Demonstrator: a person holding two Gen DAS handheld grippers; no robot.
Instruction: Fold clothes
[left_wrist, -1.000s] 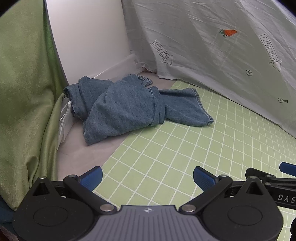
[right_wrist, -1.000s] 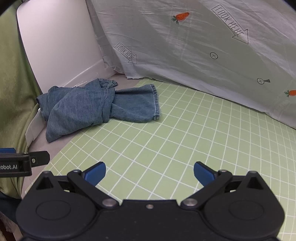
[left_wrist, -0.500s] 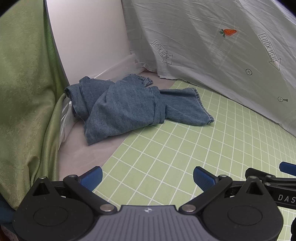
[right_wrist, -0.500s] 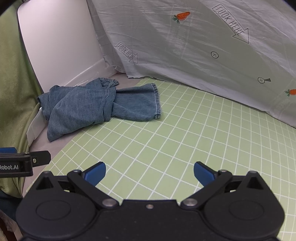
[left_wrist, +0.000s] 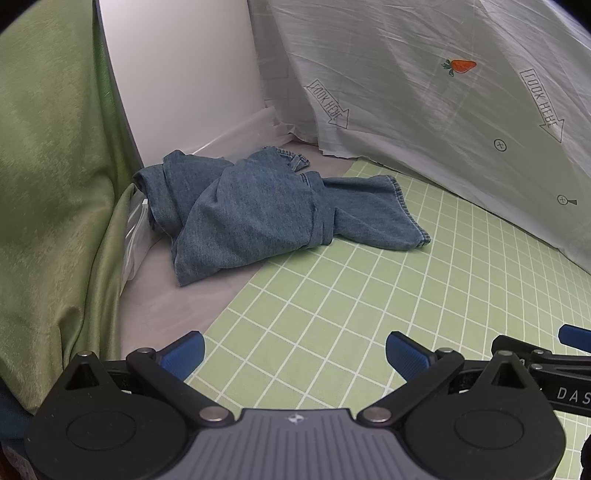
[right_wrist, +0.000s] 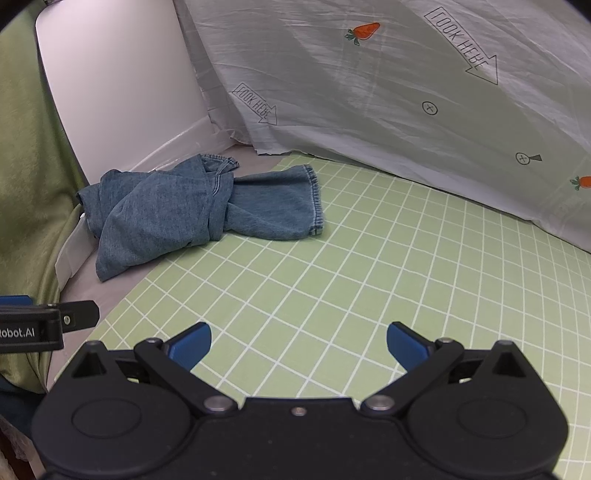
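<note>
both grippers are held wide apart and empty: the left gripper (left_wrist: 293, 352) and the right gripper (right_wrist: 298, 345) are poised side by side, low over the green grid mat (left_wrist: 388, 306), well short of the jeans (left_wrist: 266, 210). one pair of jeans is seen, crumpled in a heap at the far left corner, partly on the mat and partly on the grey surface (left_wrist: 173, 306) beside it, with one hemmed leg (right_wrist: 284, 206) spread toward the printed sheet (right_wrist: 388, 92). nothing appears to have been folded yet, so the step in hand is judged to be the approach. next, the heap would need to be reached, gripped at two edges, and drawn out flat onto the mat. two grippers, one garment and one mat are counted.
</note>
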